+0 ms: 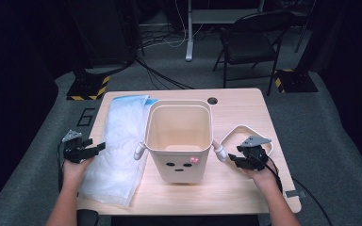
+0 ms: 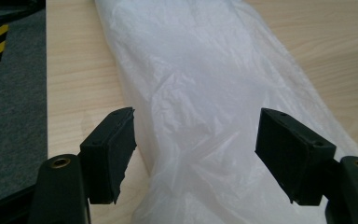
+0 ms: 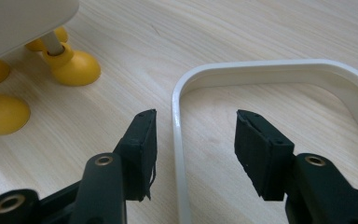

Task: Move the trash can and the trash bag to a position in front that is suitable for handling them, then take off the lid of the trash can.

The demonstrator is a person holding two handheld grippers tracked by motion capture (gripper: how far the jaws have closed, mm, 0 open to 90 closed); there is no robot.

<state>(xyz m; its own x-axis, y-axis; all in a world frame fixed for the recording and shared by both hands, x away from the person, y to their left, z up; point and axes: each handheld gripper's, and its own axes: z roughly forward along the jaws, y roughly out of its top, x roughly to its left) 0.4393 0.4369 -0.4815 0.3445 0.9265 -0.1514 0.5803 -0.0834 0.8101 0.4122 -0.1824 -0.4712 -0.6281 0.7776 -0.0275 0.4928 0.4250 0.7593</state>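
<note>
Forearms enter from the bottom of the high view, each hand carrying a gripper over the wooden table (image 1: 245, 101). Largest on it is the clear plastic bag (image 1: 118, 141), lying flat along the left side with its long axis running away from the person; the left gripper (image 2: 196, 140) hovers at its near end, jaws wide apart and straddling the bag's width, touching nothing. Next comes the cream bin (image 1: 179, 136), upright and empty at the centre. Smallest is the white rim ring (image 1: 246, 134), flat just right of the bin; the right gripper (image 3: 193, 140) has its jaws wide, one either side of the ring's near edge, so the right hand is closer to a grasp.
</note>
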